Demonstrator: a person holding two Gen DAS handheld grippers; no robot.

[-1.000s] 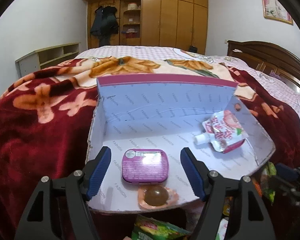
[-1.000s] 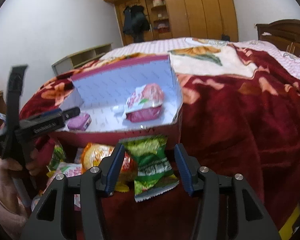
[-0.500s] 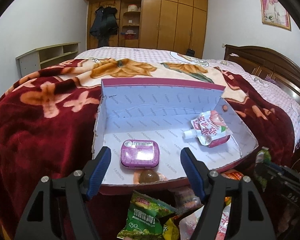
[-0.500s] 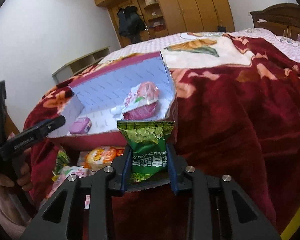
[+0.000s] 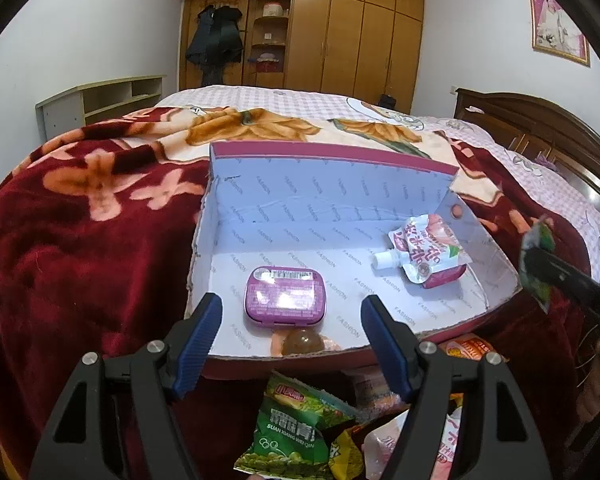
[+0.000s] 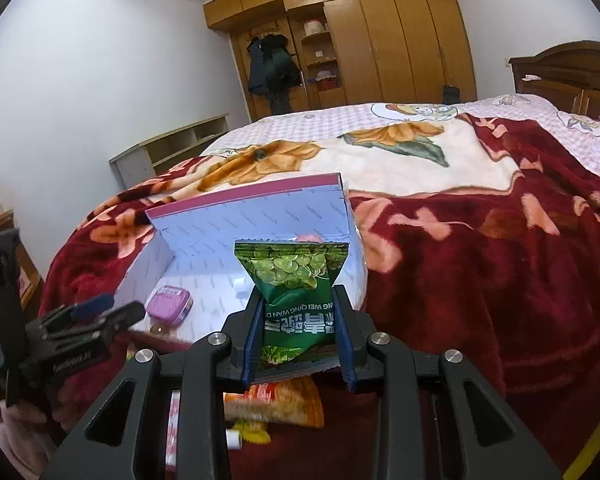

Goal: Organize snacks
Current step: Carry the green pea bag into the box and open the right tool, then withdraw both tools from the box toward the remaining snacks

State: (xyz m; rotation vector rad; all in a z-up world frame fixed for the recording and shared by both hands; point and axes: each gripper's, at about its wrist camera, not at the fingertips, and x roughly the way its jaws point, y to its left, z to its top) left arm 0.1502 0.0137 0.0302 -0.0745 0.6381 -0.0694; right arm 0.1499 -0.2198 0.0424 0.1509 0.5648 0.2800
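R gripper point(image 6: 298, 330): jaws closed on green pea packet point(image 6: 296, 300), blue pads pressing both side edges. Packet is upright, print upside down, top seal flared above the pads; it hangs clear of the bedding, in front of the box point(image 6: 204, 240) at approx. 12 o'clock from the gripper. In the L wrist view the same packet appears edge-on at 3 o'clock, at the tip of the R gripper point(image 5: 540, 264), just outside the box's right wall.

L gripper point(image 5: 292, 338): jaws wide apart, nothing between the pads, no contact w/ any item. It sits at the box's near edge, at 6 o'clock of the box point(image 5: 340, 216).

Box: open, white-lined interior, maroon rim, resting on red floral blanket point(image 5: 80, 240). Contents:
- purple tin point(image 5: 283, 295), flat on the floor, approx. 7 o'clock of box centre.
- jelly cup point(image 5: 302, 343), just beside the tin at its 6 o'clock, against the near wall.
- spouted pouch point(image 5: 428, 256), at 3 o'clock, leaning toward the right wall, cap pointing to 9 o'clock.

Loose pile outside the box, at its 6 o'clock: second green pea packet point(image 5: 288, 436), orange packet point(image 6: 284, 400), other wrappers too cut off to identify.

Person's hand point(image 6: 24, 436) in a pink sleeve holds the L gripper at 8 o'clock in the R wrist view.
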